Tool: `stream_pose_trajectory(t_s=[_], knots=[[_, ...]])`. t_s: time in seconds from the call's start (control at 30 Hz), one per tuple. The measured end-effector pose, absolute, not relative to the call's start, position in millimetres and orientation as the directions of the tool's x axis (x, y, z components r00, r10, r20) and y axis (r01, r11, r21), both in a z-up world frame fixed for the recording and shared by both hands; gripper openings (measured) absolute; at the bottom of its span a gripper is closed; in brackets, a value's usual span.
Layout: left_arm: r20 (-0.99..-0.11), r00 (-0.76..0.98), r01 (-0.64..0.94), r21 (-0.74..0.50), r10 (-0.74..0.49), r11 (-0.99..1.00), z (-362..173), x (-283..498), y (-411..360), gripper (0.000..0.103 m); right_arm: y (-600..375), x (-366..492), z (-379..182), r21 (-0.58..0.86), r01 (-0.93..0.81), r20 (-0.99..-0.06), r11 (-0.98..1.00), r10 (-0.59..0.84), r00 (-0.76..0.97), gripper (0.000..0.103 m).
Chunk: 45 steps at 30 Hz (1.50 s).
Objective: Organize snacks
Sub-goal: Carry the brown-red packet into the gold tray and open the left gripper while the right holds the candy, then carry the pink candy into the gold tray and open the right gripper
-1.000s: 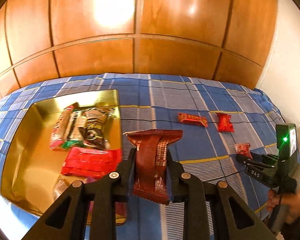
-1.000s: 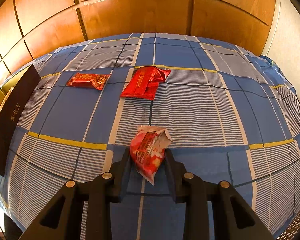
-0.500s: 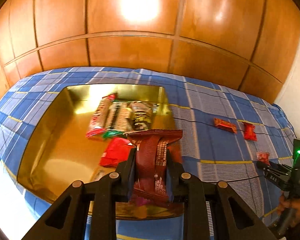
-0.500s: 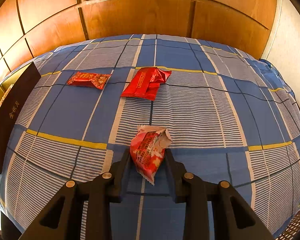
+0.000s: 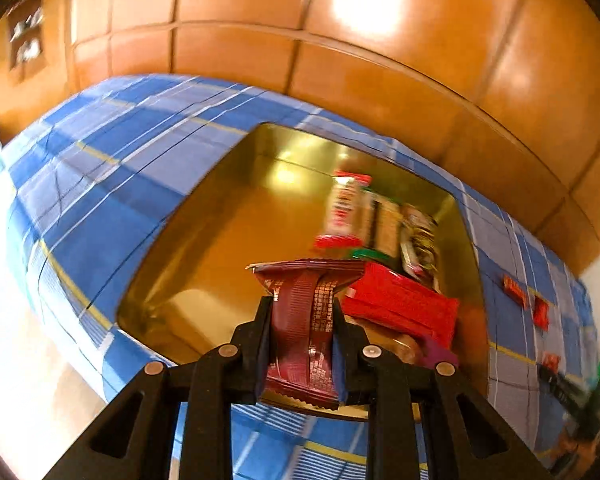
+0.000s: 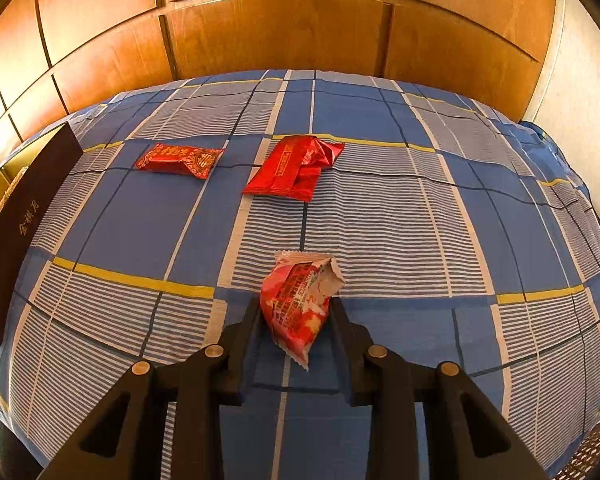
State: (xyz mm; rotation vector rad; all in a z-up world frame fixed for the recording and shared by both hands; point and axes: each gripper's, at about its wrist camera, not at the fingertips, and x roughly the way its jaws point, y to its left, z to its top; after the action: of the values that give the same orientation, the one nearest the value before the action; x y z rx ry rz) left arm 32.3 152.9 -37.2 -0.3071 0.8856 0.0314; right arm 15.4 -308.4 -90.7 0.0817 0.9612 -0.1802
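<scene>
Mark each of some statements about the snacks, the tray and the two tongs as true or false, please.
1. The left tongs hold a dark red wrapper. True.
2. The gold tray is empty. False: several snacks lie in it.
3. The right tongs hold a small red packet. True.
4. Two red packets lie on the blue cloth beyond the right tongs. True: a candy and a flat packet.
5. The cloth is plain green. False: it is blue plaid with yellow lines.
</scene>
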Motion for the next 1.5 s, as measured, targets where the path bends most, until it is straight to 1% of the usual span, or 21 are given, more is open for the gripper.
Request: stream_pose_trajectory(t_s=[0.1, 0.27, 0.43, 0.5, 0.63, 0.7, 0.83, 0.9, 1.0, 1.17, 1.27, 1.5], knots=[[-0.777, 0.610, -0.175, -0.319, -0.151, 0.931, -42, 43, 166, 0.025, -309, 16, -91, -0.005, 0.189, -0.820, 0.982, -0.113, 0.561, 0.032], [-0.789, 0.579, -0.152, -0.354, -0.207, 0.923, -47, 70, 159, 0.025, -311, 16, -91, -0.002, 0.188, -0.821, 0.982, -0.109, 0.561, 0.032], [-0.813, 0.545, -0.135, -0.327, -0.205, 0.935, -55, 100, 148, 0.025, -311, 16, -91, -0.004, 0.187, -0.817, 0.982, -0.111, 0.565, 0.032], [-0.829, 0.528, -0.121, -0.290, -0.186, 0.949, -61, 109, 142, 0.026, -310, 17, -91, -0.004, 0.186, -0.817, 0.982, -0.111, 0.566, 0.032], [-0.849, 0.501, -0.121, -0.258, -0.166, 0.959, -72, 120, 137, 0.027, -311, 17, -92, -0.004, 0.185, -0.816, 0.983, -0.110, 0.567, 0.032], [-0.847, 0.511, -0.124, -0.241, -0.146, 0.963, -71, 116, 136, 0.027, -311, 17, -92, -0.004, 0.186, -0.815, 0.983, -0.110, 0.569, 0.032], [-0.830, 0.557, -0.162, -0.155, -0.040, 0.975, -65, 100, 134, 0.029, -311, 17, -92, -0.002, 0.185, -0.813, 0.983, -0.110, 0.571, 0.032], [-0.820, 0.572, -0.187, -0.153, -0.019, 0.970, -64, 91, 137, 0.038, -311, 17, -92, -0.002, 0.186, -0.813, 0.983, -0.110, 0.571, 0.032], [-0.806, 0.593, -0.218, -0.160, 0.000, 0.963, -60, 72, 143, 0.042, -311, 17, -92, -0.002, 0.185, -0.814, 0.983, -0.109, 0.571, 0.032], [-0.781, 0.625, -0.208, -0.146, 0.016, 0.967, -53, 49, 142, 0.043, -311, 17, -92, -0.002, 0.186, -0.815, 0.983, -0.109, 0.568, 0.032], [-0.768, 0.641, -0.191, -0.148, 0.009, 0.970, -47, 40, 139, 0.050, -310, 19, -91, 0.003, 0.181, -0.821, 0.984, -0.101, 0.562, 0.031], [-0.745, 0.667, -0.154, -0.149, -0.008, 0.977, -38, 27, 131, 0.051, -283, 32, -86, 0.083, 0.086, -0.842, 0.993, 0.024, 0.539, 0.031]])
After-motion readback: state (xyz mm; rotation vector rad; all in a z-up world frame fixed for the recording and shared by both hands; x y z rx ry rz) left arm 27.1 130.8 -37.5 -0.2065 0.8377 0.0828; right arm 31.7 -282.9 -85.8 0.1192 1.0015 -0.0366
